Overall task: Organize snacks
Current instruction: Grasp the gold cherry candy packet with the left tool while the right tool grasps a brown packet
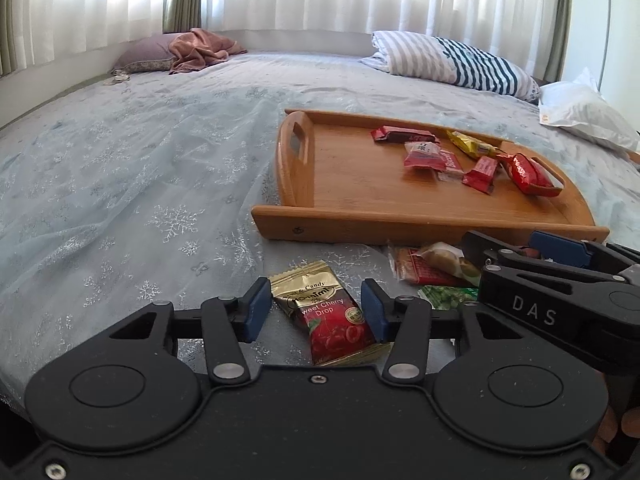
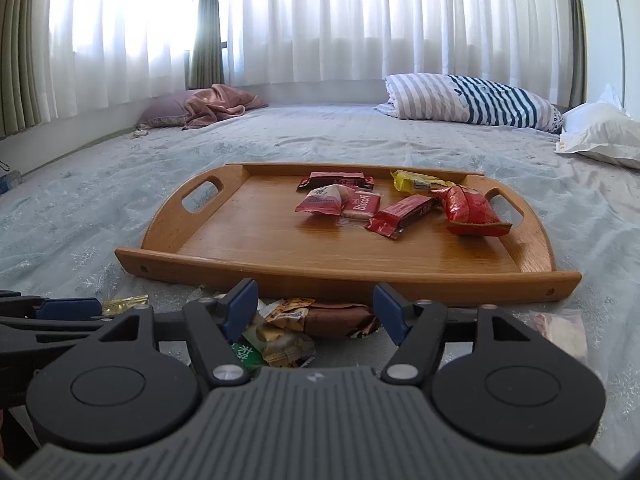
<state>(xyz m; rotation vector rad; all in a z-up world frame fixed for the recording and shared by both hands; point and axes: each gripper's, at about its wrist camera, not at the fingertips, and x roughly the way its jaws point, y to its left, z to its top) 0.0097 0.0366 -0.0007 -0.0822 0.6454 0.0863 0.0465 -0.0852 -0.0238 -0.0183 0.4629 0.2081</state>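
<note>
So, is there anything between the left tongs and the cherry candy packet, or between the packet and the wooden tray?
Nothing visible. The gold-and-red cherry candy packet lies between the left tongs' open pads. Toward the wooden tray only bare bedsheet shows; the tray's low front wall must be cleared.

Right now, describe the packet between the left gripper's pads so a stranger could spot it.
Find the wooden tray on the bed. On the sheet before its near rim lies the cherry drop packet, between the left gripper pads. Its gold top, red cherry bottom and isolation distinguish it from the heaped wrappers.
</note>
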